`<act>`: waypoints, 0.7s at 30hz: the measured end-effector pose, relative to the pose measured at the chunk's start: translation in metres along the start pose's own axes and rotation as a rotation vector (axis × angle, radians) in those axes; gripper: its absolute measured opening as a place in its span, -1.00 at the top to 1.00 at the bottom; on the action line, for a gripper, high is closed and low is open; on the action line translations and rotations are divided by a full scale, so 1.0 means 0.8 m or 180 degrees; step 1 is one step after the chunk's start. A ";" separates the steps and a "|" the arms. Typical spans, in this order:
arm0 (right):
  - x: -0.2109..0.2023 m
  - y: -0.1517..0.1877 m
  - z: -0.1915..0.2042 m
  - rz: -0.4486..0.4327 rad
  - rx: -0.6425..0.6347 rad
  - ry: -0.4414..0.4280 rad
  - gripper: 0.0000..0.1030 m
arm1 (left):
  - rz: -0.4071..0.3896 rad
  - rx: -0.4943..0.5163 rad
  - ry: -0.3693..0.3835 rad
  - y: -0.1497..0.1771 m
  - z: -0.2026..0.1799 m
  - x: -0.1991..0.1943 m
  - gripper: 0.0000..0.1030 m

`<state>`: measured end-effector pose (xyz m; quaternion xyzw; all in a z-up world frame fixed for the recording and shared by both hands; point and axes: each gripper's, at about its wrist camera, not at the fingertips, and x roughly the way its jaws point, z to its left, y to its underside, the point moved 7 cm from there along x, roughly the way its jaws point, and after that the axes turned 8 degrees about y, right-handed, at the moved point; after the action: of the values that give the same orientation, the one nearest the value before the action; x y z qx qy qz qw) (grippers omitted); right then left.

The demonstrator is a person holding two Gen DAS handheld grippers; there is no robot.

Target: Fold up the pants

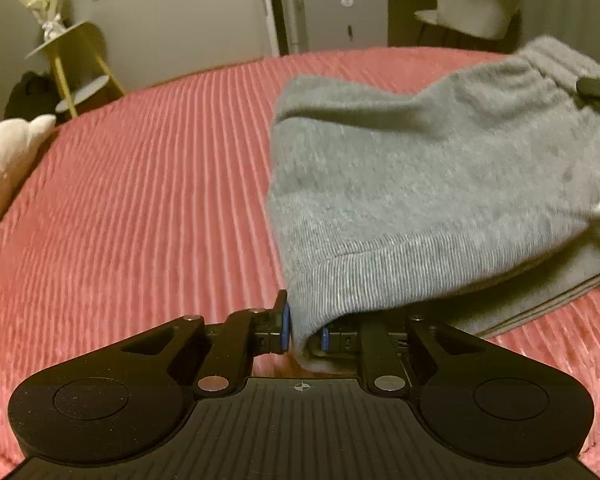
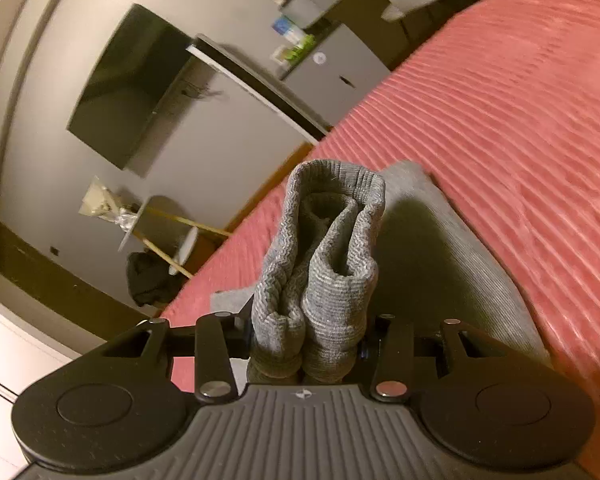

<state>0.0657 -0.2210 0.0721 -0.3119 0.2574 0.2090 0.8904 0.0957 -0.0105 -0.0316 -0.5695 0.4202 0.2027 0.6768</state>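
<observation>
Grey knit pants (image 1: 440,184) lie partly folded on the pink ribbed bedspread (image 1: 140,208), with a ribbed cuff near the front. My left gripper (image 1: 305,334) is shut on that cuff's corner and holds the top layer lifted over the lower layer. In the right wrist view my right gripper (image 2: 306,350) is shut on a bunched ribbed cuff (image 2: 328,248) that stands up between its fingers. More grey fabric (image 2: 452,248) trails behind over the bedspread (image 2: 520,120). The other gripper's tip (image 1: 598,87) shows at the far right by the waistband.
A white pillow (image 1: 4,160) lies at the bed's left edge. A yellow side table (image 1: 76,68) with a wrapped bouquet, a grey cabinet (image 1: 340,16) and a light armchair (image 1: 480,8) stand beyond the bed. A dark TV (image 2: 128,84) hangs on the wall.
</observation>
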 end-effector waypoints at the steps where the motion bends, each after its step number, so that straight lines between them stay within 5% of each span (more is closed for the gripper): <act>1: -0.003 -0.001 -0.002 -0.0059 0.0009 -0.0101 0.17 | 0.0100 -0.0006 -0.0007 0.004 0.001 0.003 0.68; 4: -0.004 0.001 -0.016 -0.0136 -0.0014 -0.0193 0.14 | 0.0497 0.0006 0.0021 0.023 0.002 0.024 0.56; 8: 0.038 0.034 -0.065 0.0260 -0.0306 0.0566 0.10 | 0.0467 0.0287 -0.0075 0.023 -0.006 0.011 0.23; 10: 0.038 0.040 -0.077 0.0186 -0.0276 0.0459 0.10 | 0.0480 0.0366 0.0073 0.021 -0.007 -0.011 0.12; 13: 0.038 0.038 -0.073 0.0198 -0.0344 0.0476 0.08 | 0.0254 0.0362 0.0293 -0.001 0.003 -0.048 -0.21; 18: 0.034 0.045 -0.079 0.0139 -0.0424 0.0399 0.08 | -0.0240 0.0033 -0.0291 -0.067 0.052 -0.045 -0.38; 21: 0.027 0.048 -0.077 0.0107 -0.0534 0.0391 0.08 | -0.0305 -0.0431 -0.0241 -0.104 0.069 -0.011 -0.38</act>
<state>0.0419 -0.2294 0.0009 -0.3932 0.2984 0.2251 0.8400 0.1716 0.0209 0.0252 -0.6253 0.3518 0.2195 0.6611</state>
